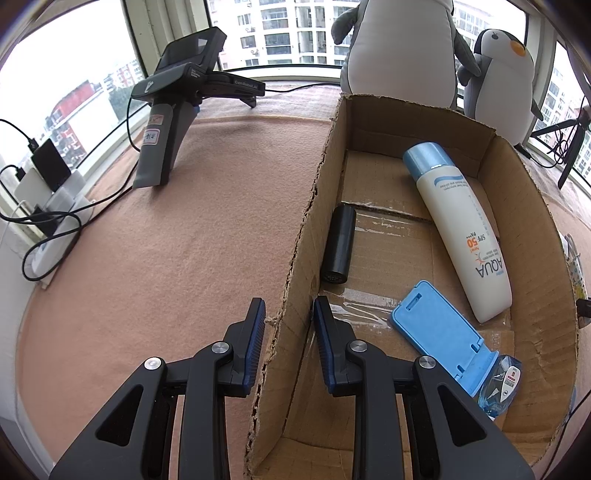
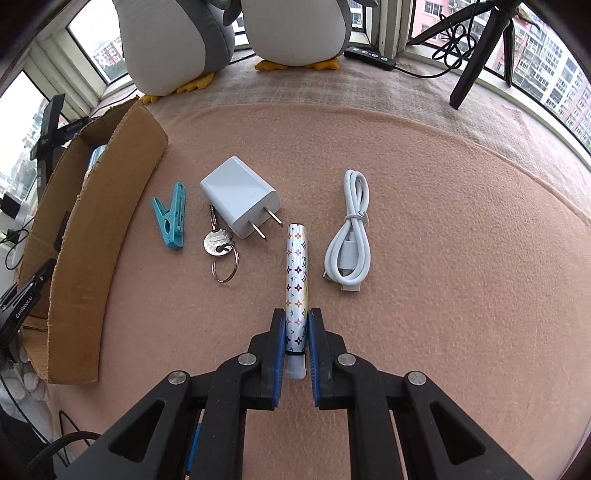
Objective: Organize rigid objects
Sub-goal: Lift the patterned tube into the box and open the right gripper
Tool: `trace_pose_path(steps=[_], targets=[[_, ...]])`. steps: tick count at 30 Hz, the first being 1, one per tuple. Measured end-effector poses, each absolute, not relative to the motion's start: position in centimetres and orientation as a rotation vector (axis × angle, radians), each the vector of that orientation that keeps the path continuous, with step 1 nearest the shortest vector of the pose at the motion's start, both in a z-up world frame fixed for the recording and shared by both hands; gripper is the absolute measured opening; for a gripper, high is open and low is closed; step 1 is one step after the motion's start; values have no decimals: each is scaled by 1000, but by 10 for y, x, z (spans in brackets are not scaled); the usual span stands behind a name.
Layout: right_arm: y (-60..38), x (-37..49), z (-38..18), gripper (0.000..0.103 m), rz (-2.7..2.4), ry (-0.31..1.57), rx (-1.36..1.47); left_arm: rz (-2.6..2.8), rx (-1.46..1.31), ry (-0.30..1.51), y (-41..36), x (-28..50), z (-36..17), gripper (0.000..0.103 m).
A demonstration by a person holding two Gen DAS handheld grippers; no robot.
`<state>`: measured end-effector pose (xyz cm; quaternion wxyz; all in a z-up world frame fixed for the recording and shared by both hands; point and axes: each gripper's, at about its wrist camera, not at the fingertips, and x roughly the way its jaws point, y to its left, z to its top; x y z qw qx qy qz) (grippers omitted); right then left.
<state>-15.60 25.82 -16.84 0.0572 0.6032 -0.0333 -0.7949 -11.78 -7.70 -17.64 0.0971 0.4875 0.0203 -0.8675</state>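
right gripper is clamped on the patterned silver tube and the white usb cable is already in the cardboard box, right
Not quite. The right gripper is clamped on the patterned silver tube, but the coiled white USB cable lies on the pink cloth, outside the cardboard box, as the right wrist view shows.

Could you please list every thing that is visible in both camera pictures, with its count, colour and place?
cardboard box: 1, brown, on the pink cloth, open top
sunscreen bottle: 1, white with blue cap, lying in the box
black cylinder: 1, black, in the box by its left wall
phone stand: 1, light blue, in the box
patterned tube: 1, silver with coloured marks, between the right fingers
charger plug: 1, white, on the cloth
key with ring: 1, silver, beside the plug
clothes peg: 1, teal, near the box
USB cable: 1, white, coiled, right of the tube
plush penguins: 2, grey and white, by the window
left gripper: 1, black and blue, shut on the box wall
right gripper: 1, black and blue, shut on the tube
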Motion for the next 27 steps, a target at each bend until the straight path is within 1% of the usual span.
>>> trace_pose_path(steps=[6,13,27], targets=[[260,-153,-166,10,-2429,-114,1808,-2568,1443,57,-76,-118,-177,24],[248,-148,-148,10,-2467,-95,1733,-2568,1443,57,-76,-118,-177,24],[173,-154,-98,10,-2426,-55,1510,-2568,1443,60,-76,-117,-176,24]])
